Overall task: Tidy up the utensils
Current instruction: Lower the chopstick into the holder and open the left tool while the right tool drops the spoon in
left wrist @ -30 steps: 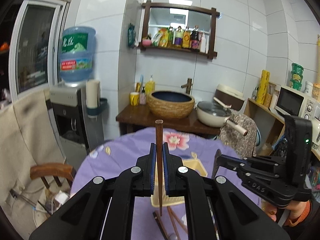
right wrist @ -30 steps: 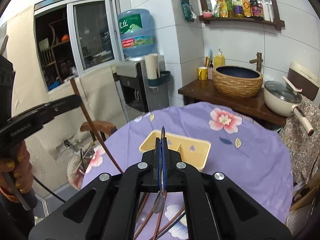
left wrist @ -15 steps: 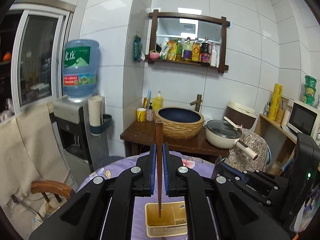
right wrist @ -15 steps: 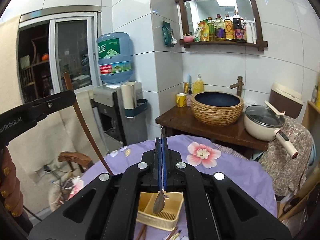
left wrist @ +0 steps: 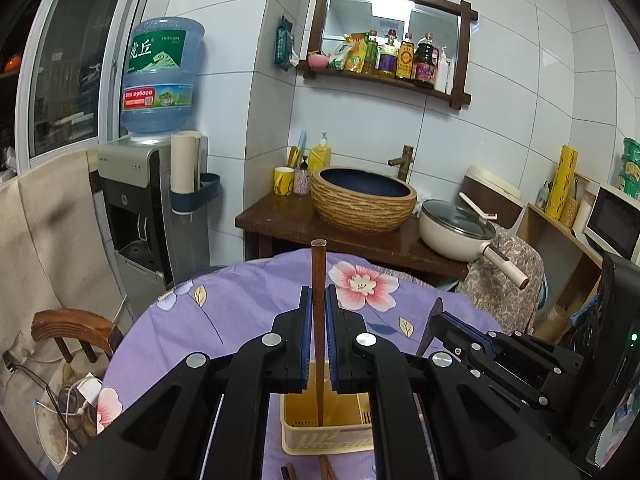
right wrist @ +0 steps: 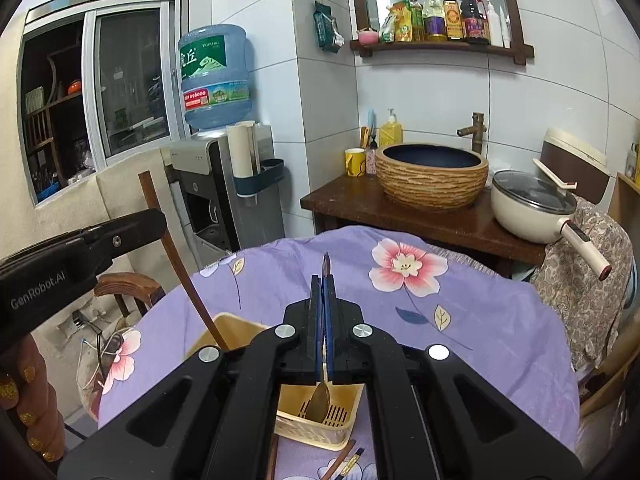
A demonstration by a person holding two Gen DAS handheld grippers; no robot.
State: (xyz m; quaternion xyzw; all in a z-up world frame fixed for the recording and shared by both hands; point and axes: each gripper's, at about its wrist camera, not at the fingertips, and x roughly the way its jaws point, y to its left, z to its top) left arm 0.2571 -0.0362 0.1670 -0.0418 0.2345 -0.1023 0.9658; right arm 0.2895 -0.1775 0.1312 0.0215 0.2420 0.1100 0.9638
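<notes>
The yellow utensil tray (left wrist: 326, 436) sits on the purple flowered tablecloth (left wrist: 240, 312), close to the near side of the round table, and everything here is placed against it. Left of the tray, the cloth runs bare out to the table's curved edge, beyond which a wooden chair (left wrist: 72, 326) and a water dispenser (left wrist: 152, 216) stand on the floor. Over the tray's left compartment the left gripper (left wrist: 319, 312) is clamped on a brown chopstick (left wrist: 319, 320), which stands nearly upright with its lower tip down inside the tray walls. In the right wrist view the same stick leans, its tip entering the tray at the left rim. Over the tray's right compartment, the one with a slotted floor, the right gripper (right wrist: 323, 320) is closed on a spoon (right wrist: 319, 400) by its thin handle; the bowl hangs down above the slots, and contact with the floor cannot be told. Loose chopsticks (right wrist: 340, 462) lie on the cloth just in front of the tray. Behind and right of the tray the cloth is open up to the far edge, where a wooden counter (right wrist: 420, 216) holds a woven basin (right wrist: 432, 174) and a lidded pan (right wrist: 532, 204).
</notes>
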